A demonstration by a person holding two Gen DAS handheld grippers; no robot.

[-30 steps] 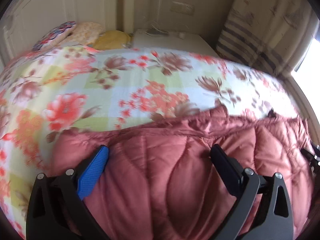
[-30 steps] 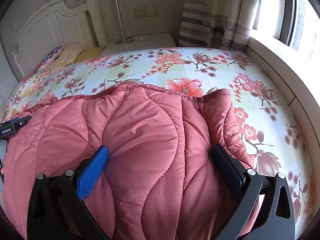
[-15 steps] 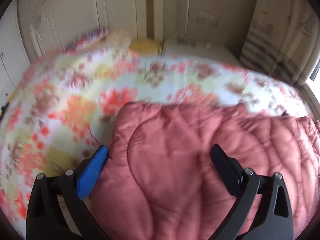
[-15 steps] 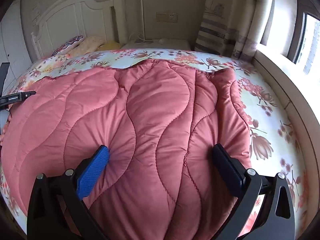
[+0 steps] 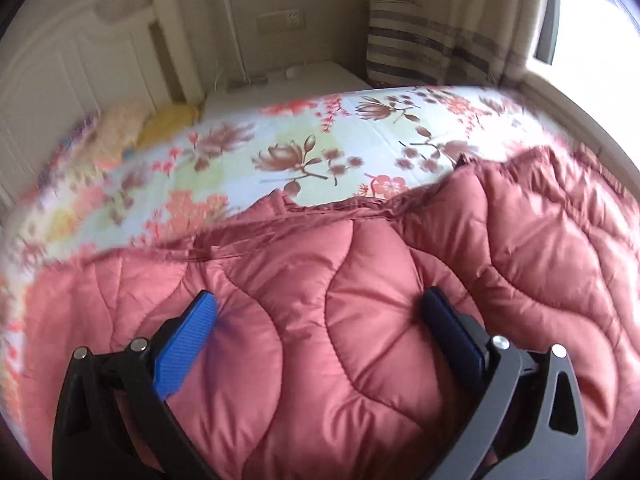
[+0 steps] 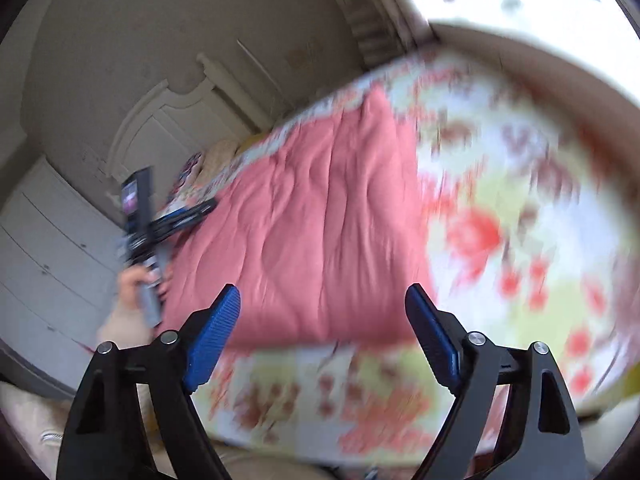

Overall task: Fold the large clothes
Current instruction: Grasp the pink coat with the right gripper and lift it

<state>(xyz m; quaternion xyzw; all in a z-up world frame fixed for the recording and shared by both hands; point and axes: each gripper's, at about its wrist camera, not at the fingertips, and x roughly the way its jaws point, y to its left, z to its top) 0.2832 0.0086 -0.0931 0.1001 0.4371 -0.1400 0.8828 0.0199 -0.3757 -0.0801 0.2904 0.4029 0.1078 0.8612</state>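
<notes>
Left wrist view showed the left tongs [image 5: 318, 312] spread apart, their pads pressed down against the pink quilted coat [image 5: 360, 340], which lay on the floral bed [image 5: 320, 140] filling the frame from 3 to 9 o'clock; right wrist view, heavily blurred, showed the right tongs [image 6: 322, 308] apart and clear of the coat [image 6: 312, 232], gripping nothing; with neither pair clamped, the puffy padding could spring back and undo the fold; the slick shell might also slide on the sheet under a sideways push.

Pink quilted coat [image 6: 320, 220] lying flat on floral bedsheet [image 6: 520, 300].
</notes>
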